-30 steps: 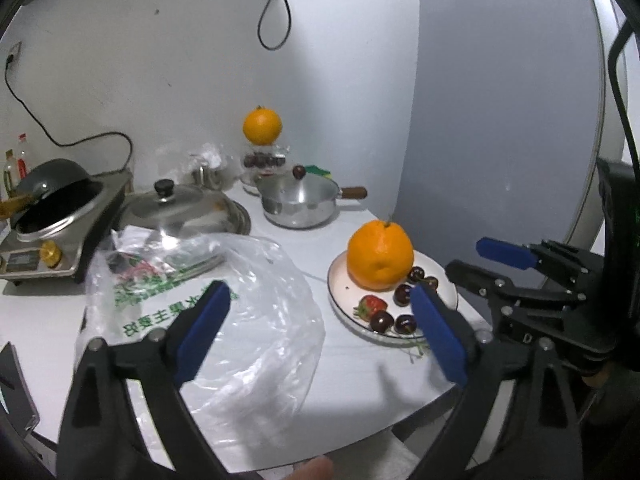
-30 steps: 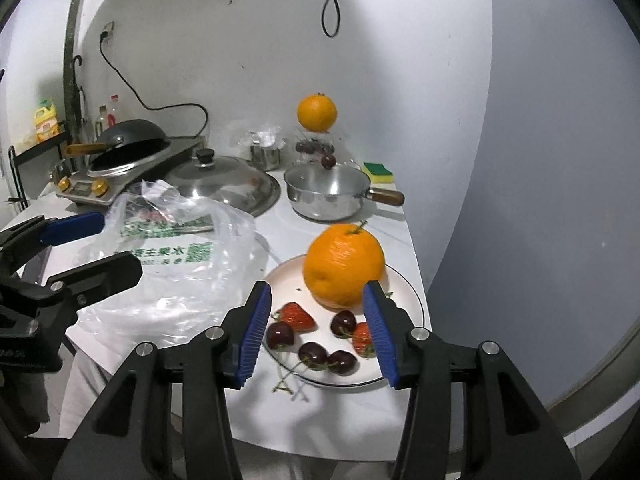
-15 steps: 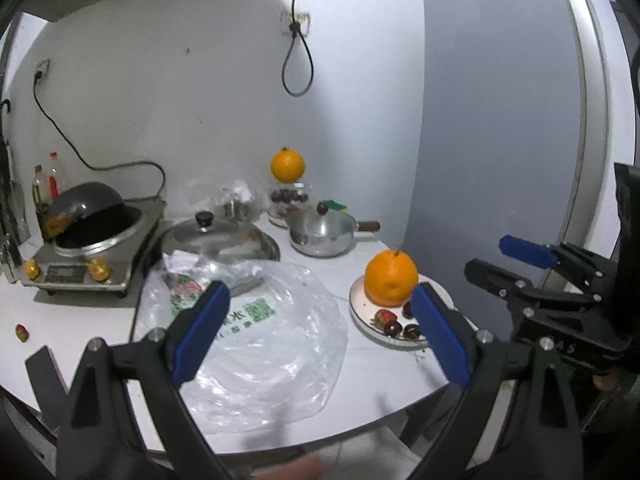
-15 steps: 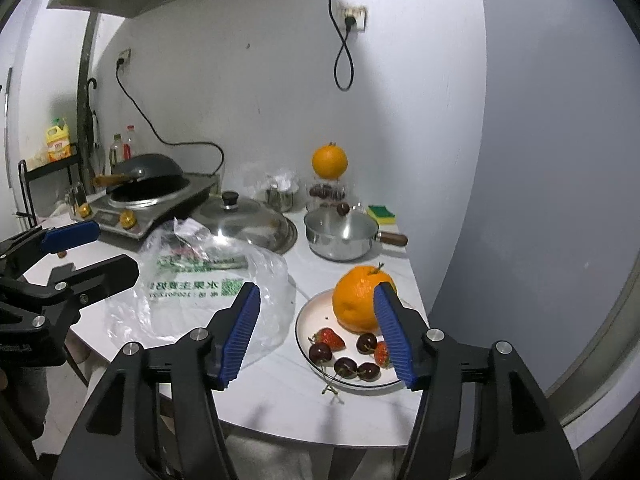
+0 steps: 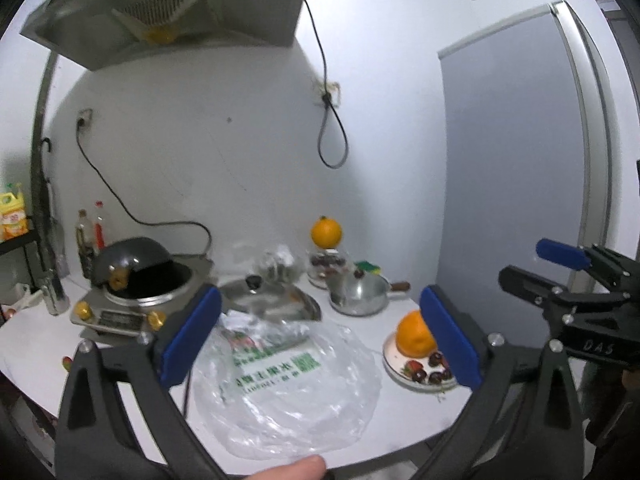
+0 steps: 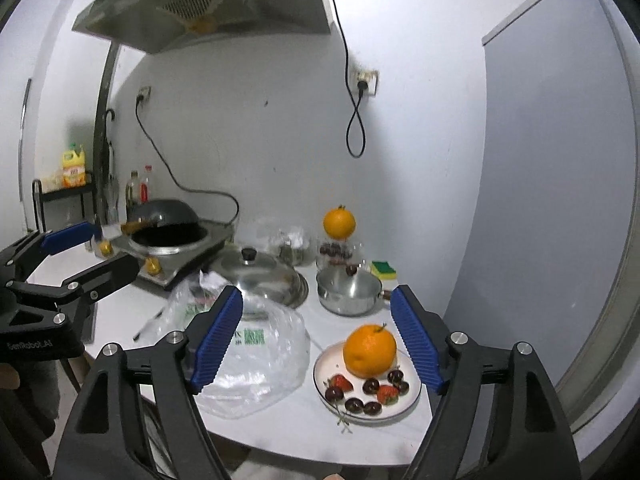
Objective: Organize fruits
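We hold both grippers, left gripper (image 5: 320, 340) and right gripper (image 6: 316, 340), opening wide and empty, eyeing the firm, heavy orange (image 6: 369, 350) on the plate (image 6: 408, 404) near the table's right edge—grip its middle.

**Fruit on a plate**

The right gripper (image 6: 316, 344) is up above the white table (image 6: 280, 424). Its jaws are opening with nothing between them. A big orange (image 6: 369, 350) sits on a white plate (image 6: 412, 398) with cherries (image 6: 371, 386) and strawberries (image 6: 387, 395). A clear plastic bag (image 6: 264, 364) lies beside the plate.
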`<action>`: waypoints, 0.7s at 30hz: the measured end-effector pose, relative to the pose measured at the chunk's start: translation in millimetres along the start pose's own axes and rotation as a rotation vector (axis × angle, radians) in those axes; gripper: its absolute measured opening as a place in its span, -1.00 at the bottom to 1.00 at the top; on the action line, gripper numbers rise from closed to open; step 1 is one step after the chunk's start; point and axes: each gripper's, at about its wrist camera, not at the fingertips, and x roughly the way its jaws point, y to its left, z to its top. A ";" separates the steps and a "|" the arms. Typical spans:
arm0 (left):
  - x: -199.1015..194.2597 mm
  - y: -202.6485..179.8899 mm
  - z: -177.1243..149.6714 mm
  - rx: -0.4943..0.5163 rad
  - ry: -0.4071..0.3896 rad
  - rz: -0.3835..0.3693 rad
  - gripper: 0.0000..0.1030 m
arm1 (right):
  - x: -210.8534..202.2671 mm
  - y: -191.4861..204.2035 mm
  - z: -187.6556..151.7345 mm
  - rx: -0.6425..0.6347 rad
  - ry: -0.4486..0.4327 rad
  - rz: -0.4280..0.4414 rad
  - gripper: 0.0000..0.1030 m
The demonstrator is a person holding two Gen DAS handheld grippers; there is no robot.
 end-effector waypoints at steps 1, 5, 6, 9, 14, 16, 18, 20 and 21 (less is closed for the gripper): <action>-3.2 2.7 2.6 0.001 -0.010 0.014 0.98 | -2.4 0.9 3.4 0.005 -0.011 -0.002 0.55; -15.2 9.0 7.0 0.010 -0.038 0.054 0.98 | -9.3 1.1 10.7 0.028 -0.044 -0.009 0.55; -17.2 10.2 7.4 0.012 -0.041 0.058 0.98 | -10.3 1.1 11.8 0.035 -0.051 -0.009 0.55; -18.8 12.0 8.2 0.017 -0.030 0.060 0.98 | -10.6 1.4 12.8 0.043 -0.062 -0.006 0.55; -17.2 10.8 8.2 0.025 -0.027 0.066 0.98 | -10.7 0.2 11.7 0.047 -0.069 -0.001 0.55; -17.6 10.5 7.8 0.023 -0.031 0.066 0.98 | -10.6 -0.3 11.8 0.047 -0.069 -0.003 0.55; -16.9 10.7 7.3 0.017 -0.032 0.066 0.98 | -9.6 -1.6 11.6 0.048 -0.069 -0.004 0.55; -15.4 9.7 7.1 0.018 -0.030 0.065 0.98 | -10.4 -2.8 10.8 0.050 -0.069 -0.007 0.55; -15.8 8.4 7.2 0.020 -0.030 0.063 0.98 | -10.6 -3.2 10.1 0.051 -0.069 -0.008 0.55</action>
